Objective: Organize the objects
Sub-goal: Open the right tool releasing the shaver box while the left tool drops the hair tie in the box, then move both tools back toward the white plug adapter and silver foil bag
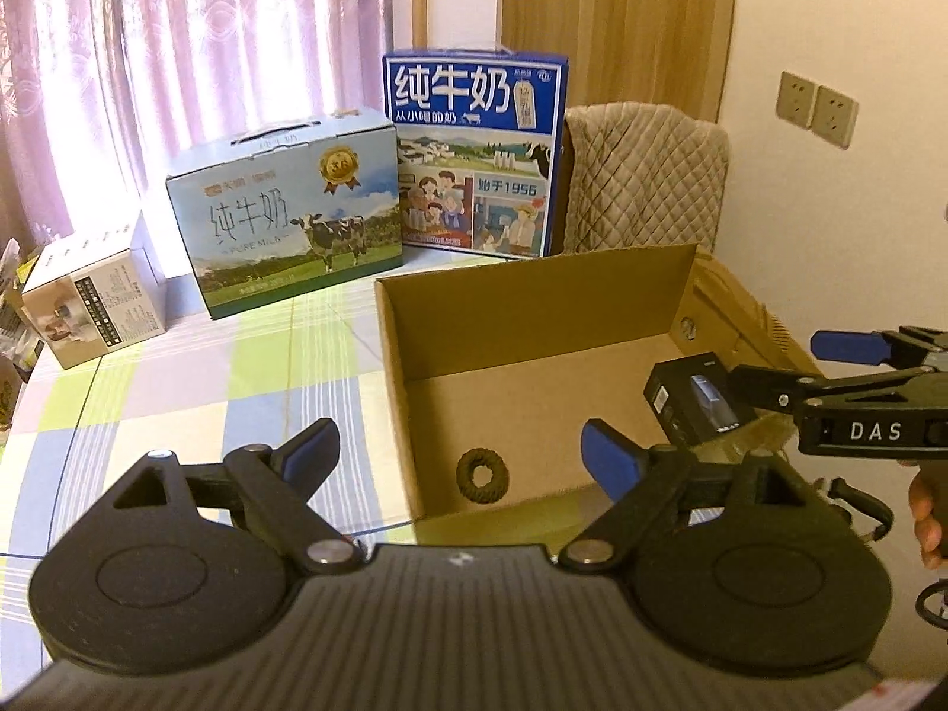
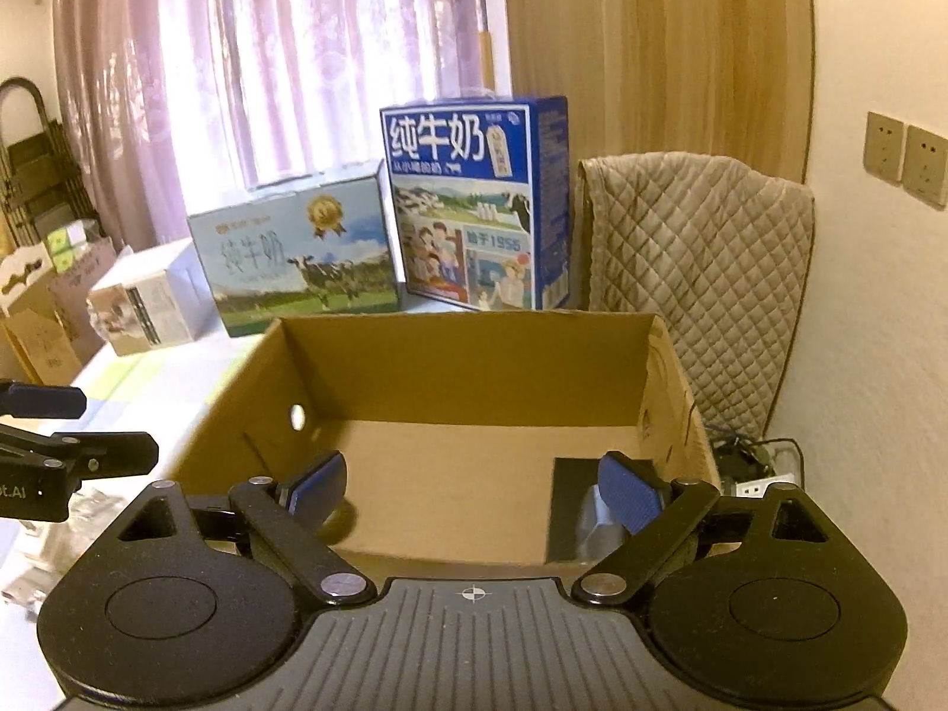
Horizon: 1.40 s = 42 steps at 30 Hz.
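An open cardboard box [image 1: 592, 290] [image 2: 474, 355] stands on the chequered tablecloth [image 1: 178, 379]. A dark ring [image 1: 483, 474] lies on its floor near the front wall. A small black box [image 1: 699, 400] [image 2: 569, 509] rests in the box's right near corner. My right gripper [image 1: 779, 362] [image 2: 474, 492] is open above that corner, one blue pad [image 2: 628, 497] just in front of the black box, not clamping it. My left gripper [image 1: 459, 453] [image 2: 89, 426] is open and holds nothing, over the front left wall of the box with the ring between its fingers in view.
Behind the cardboard box stand a pale blue milk carton [image 1: 290, 219], a tall dark blue milk carton [image 1: 474, 154] and a small white box [image 1: 95, 308]. A chair with a quilted cover [image 1: 646, 178] is at the table's far right. A hand [image 1: 927, 509] holds the right gripper.
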Available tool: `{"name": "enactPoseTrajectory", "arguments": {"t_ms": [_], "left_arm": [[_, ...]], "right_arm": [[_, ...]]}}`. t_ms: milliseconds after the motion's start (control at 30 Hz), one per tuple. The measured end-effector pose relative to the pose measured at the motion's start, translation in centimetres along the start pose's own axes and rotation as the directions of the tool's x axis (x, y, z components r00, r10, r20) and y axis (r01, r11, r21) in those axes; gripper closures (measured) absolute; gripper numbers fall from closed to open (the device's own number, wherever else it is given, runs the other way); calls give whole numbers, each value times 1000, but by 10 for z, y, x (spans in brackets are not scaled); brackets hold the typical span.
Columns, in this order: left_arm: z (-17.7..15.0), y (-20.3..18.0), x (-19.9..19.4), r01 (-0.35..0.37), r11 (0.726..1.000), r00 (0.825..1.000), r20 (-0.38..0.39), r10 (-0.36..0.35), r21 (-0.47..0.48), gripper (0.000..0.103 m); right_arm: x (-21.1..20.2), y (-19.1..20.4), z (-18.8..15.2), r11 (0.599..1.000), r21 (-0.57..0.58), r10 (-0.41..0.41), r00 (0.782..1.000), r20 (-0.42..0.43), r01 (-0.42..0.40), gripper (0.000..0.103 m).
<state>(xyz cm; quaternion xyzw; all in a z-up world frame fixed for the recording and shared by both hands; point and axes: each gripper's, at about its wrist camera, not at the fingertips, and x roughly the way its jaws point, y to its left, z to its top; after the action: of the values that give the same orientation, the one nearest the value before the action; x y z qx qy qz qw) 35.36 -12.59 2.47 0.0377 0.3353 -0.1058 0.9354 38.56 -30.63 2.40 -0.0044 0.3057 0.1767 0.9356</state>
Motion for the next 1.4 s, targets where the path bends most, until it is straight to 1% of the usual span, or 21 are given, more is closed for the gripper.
{"name": "enactPoseTrajectory", "arguments": {"t_ms": [167, 300, 567, 733, 1067, 1400], "left_arm": [[-13, 24, -26, 37, 999, 999, 10, -37, -3, 15], [-27, 44, -41, 52, 999, 999, 1, -52, -11, 15], [-61, 85, -64, 53, 998, 998, -41, -55, -31, 15], [-79, 114, -74, 29, 998, 997, -73, -33, -59, 15], [-107, 166, -90, -30, 994, 994, -110, 18, -107, 15], [-134, 209, -84, -103, 982, 983, -167, 76, -158, 15]], "right_arm": [[-23, 22, -10, 999, 43, 25, 1000, 19, -26, 14], [-38, 42, -22, 997, 66, 45, 999, 18, -46, 14], [-44, 80, -47, 991, 82, 104, 994, -20, -102, 14], [-36, 110, -60, 990, 60, 130, 990, -60, -127, 14], [-19, 157, -79, 986, 39, 164, 981, -107, -161, 14], [6, 185, -93, 986, 25, 166, 972, -164, -164, 14]]}}
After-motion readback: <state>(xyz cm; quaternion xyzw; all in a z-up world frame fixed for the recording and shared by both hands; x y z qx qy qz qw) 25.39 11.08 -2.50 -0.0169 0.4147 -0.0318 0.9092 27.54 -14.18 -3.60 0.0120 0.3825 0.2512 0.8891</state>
